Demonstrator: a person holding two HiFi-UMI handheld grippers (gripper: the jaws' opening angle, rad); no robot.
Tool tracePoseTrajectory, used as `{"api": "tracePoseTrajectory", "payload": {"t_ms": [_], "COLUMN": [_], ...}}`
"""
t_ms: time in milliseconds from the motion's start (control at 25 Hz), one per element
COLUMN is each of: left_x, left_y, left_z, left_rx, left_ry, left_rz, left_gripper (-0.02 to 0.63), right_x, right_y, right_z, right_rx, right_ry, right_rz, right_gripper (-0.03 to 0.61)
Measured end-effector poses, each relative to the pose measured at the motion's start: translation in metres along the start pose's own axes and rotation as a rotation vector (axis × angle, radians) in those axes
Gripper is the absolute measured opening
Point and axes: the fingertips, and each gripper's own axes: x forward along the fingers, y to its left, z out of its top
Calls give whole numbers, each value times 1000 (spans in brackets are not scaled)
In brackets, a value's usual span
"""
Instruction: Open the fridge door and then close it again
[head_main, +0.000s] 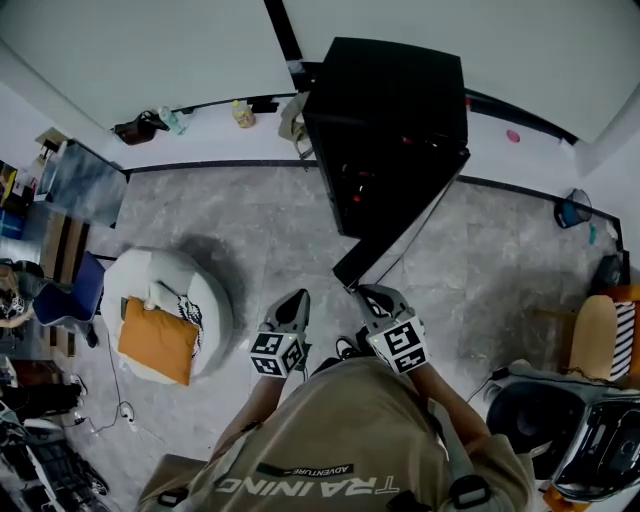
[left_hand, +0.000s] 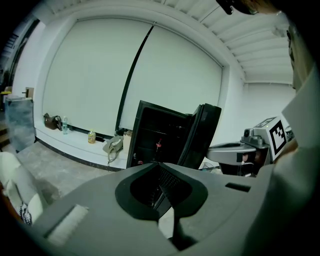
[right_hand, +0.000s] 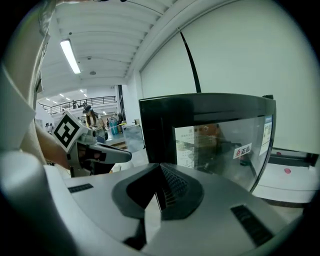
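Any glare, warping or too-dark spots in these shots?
Right gripper view: the glass fridge door mirrors the room, and straight edges bow. Left gripper view: same bowing, corners black, the black fridge murky inside. Head view: even light, the fridge top nearly featureless.

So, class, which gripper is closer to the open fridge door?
The right gripper, just beside the door's free edge; the left gripper hangs farther left.
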Motion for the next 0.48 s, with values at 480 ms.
{"api": "tracePoseTrajectory", "payload": {"t_ms": [480], "left_x": [21], "left_y": [14], "left_z": [24], "left_rx": [16], "left_ry": [0], "left_rz": [88], "left_gripper": [0], "right_x": [32], "right_y": [0], "right_z": [14], "right_rx": [-15], "right_ry": [-11], "right_rz": [172], "right_gripper": [-5]}}
